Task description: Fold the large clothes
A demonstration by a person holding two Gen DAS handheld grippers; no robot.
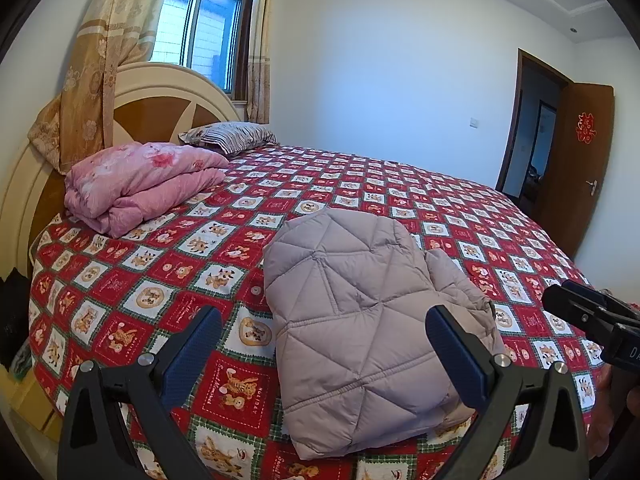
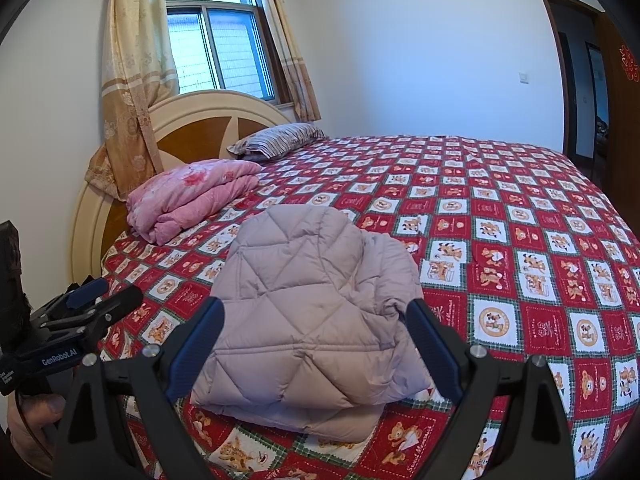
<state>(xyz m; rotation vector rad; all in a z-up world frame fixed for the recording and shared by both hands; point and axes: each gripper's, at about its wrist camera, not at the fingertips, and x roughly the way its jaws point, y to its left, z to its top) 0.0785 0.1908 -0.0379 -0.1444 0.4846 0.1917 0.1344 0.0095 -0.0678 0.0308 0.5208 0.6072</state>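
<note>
Right now my left gripper (image 1: 324, 344) and right gripper (image 2: 316, 332) both hang wide apart, holding nothing. The folded puffer jacket (image 1: 360, 320) lies on the bedspread (image 1: 400, 184) dead ahead at twelve o'clock, long axis running away from me, roughly equally near both.

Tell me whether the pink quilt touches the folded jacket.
Apart. The right wrist view shows red patterned bedspread between the pink quilt and the folded jacket.

Left gripper (image 1: 324, 344), right gripper (image 2: 316, 338): jaws apart.
</note>
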